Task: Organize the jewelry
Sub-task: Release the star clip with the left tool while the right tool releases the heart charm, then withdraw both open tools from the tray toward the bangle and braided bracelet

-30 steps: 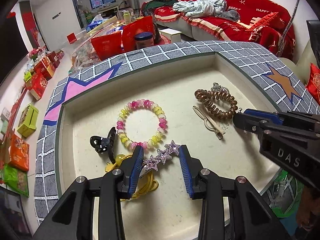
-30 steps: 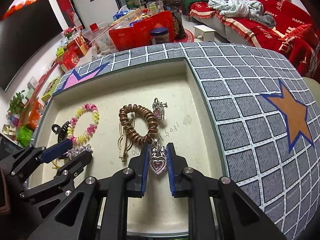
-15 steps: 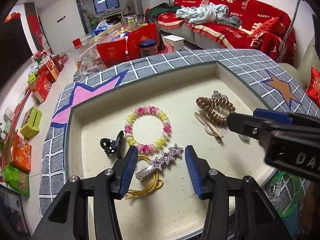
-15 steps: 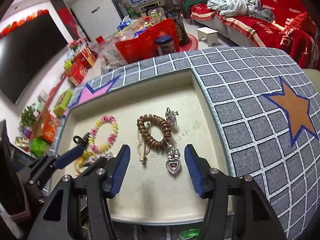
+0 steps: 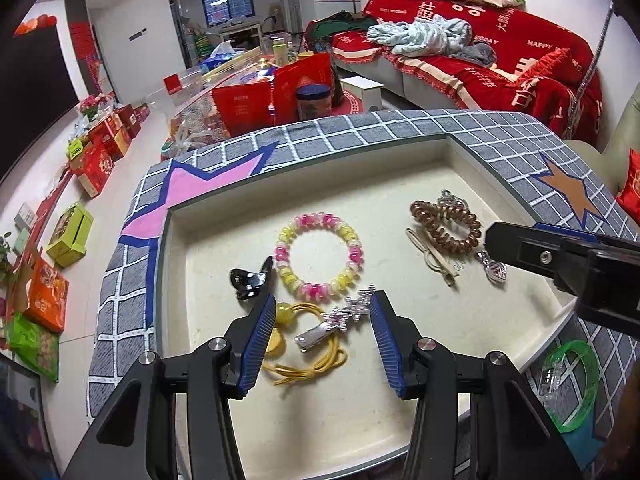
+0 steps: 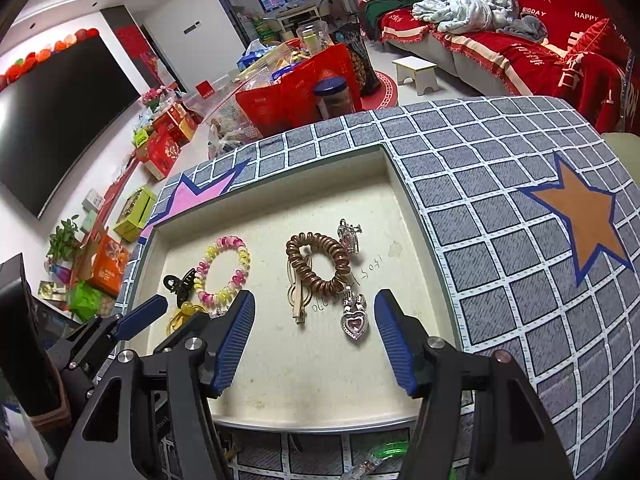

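right wrist view: we've got both the right gripper [image 6: 314,334] and left gripper [image 5: 322,346] released with jaws just opened, heart pendant [image 6: 354,324] and star clip [image 5: 340,318] lying free in the tray [image 6: 280,196], most pieces look placed.

1. A shallow tray [image 6: 276,396] sits sunk into the surface [image 6: 500,216], whose top borders it at the far, left and right edges.
2. Toward the tray's left edge lie a claw clip [image 5: 250,278] and, just right of it, a bead bracelet [image 5: 318,254].
3. Nearer the front edge, a star hair clip [image 5: 340,318] lies across a hair tie [image 5: 304,356].
4. Toward the right edge lies a coil hair tie [image 6: 318,262], on a flat hairpin [image 6: 298,300].
5. A small charm [image 6: 350,236] lies just behind the coil; a heart pendant [image 6: 354,320] lies just in front.
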A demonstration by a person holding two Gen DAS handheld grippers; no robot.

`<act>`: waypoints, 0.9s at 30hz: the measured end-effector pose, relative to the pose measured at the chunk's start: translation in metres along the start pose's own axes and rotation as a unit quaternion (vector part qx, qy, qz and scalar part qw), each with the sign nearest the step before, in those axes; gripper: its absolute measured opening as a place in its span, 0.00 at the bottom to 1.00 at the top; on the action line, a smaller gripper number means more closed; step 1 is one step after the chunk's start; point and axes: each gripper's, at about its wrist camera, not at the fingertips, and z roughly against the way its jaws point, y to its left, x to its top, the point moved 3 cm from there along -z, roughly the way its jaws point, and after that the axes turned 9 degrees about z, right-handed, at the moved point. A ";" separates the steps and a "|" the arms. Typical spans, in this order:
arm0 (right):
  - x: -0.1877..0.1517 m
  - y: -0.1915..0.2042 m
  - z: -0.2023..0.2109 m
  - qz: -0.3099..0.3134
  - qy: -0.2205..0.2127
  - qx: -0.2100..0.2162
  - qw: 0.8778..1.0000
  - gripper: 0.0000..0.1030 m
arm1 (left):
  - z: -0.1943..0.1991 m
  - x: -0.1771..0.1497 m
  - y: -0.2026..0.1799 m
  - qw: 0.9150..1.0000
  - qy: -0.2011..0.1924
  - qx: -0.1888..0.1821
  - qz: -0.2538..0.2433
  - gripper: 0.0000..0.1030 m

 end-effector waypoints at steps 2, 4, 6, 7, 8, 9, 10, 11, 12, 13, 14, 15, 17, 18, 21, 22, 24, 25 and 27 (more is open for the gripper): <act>0.001 0.001 0.002 0.008 -0.001 -0.008 1.000 0.64 | 0.002 0.000 0.004 1.000 -0.001 -0.004 0.003 0.64; 0.002 0.005 0.003 0.017 -0.001 -0.015 1.000 0.64 | 0.003 0.000 0.006 1.000 -0.003 -0.003 0.003 0.79; 0.003 0.006 0.004 0.018 -0.001 -0.017 1.000 0.64 | 0.008 0.001 0.011 1.000 -0.015 0.004 0.009 1.00; 0.003 0.006 0.004 0.018 -0.001 -0.017 1.000 0.64 | 0.012 0.001 0.013 1.000 -0.027 0.008 0.009 1.00; 0.003 0.006 0.004 0.019 0.000 -0.018 1.000 0.64 | 0.013 0.002 0.014 1.000 -0.028 0.010 0.007 1.00; 0.003 0.007 0.004 0.019 0.002 -0.021 1.000 0.64 | 0.014 0.002 0.015 1.000 -0.028 0.011 0.006 1.00; 0.003 0.007 0.003 0.020 0.004 -0.024 1.000 0.64 | 0.015 0.002 0.016 1.000 -0.027 0.012 0.006 1.00; 0.004 0.008 0.004 0.020 0.005 -0.025 0.999 0.64 | 0.016 0.002 0.018 1.000 -0.027 0.014 0.006 1.00; 0.003 0.009 0.004 0.022 0.006 -0.027 0.999 0.64 | 0.016 0.002 0.019 0.999 -0.028 0.017 0.007 1.00; 0.003 0.011 0.005 0.025 0.007 -0.030 0.999 0.68 | 0.017 0.001 0.022 0.999 -0.028 0.020 0.008 1.00; 0.003 0.013 0.006 0.028 0.006 -0.034 0.999 0.75 | 0.017 0.001 0.023 0.999 -0.027 0.021 0.008 1.00; 0.003 0.014 0.007 0.031 0.003 -0.038 0.999 0.80 | 0.017 0.000 0.025 0.999 -0.025 0.023 0.010 1.00; 0.002 0.016 0.012 0.033 -0.007 -0.042 0.999 0.82 | 0.018 -0.002 0.028 0.999 -0.023 0.025 0.011 1.00; 0.002 0.017 0.013 0.032 -0.009 -0.041 0.999 0.82 | 0.018 -0.003 0.029 0.999 -0.023 0.025 0.011 1.00; 0.000 0.018 0.018 0.032 -0.017 -0.041 0.999 0.83 | 0.021 -0.005 0.032 0.999 -0.022 0.026 0.012 1.00; -0.001 0.019 0.020 0.034 -0.021 -0.042 0.998 0.84 | 0.022 -0.005 0.033 0.999 -0.024 0.025 0.013 1.00; -0.002 0.020 0.026 0.038 -0.036 -0.044 0.998 0.89 | 0.027 -0.007 0.034 0.999 -0.028 0.023 0.017 1.00; -0.003 0.021 0.028 0.040 -0.039 -0.047 0.997 0.99 | 0.028 -0.008 0.035 0.999 -0.029 0.021 0.018 1.00; -0.004 0.023 0.031 0.041 -0.043 -0.042 0.997 1.00 | 0.031 -0.010 0.035 0.999 -0.027 0.017 0.018 1.00</act>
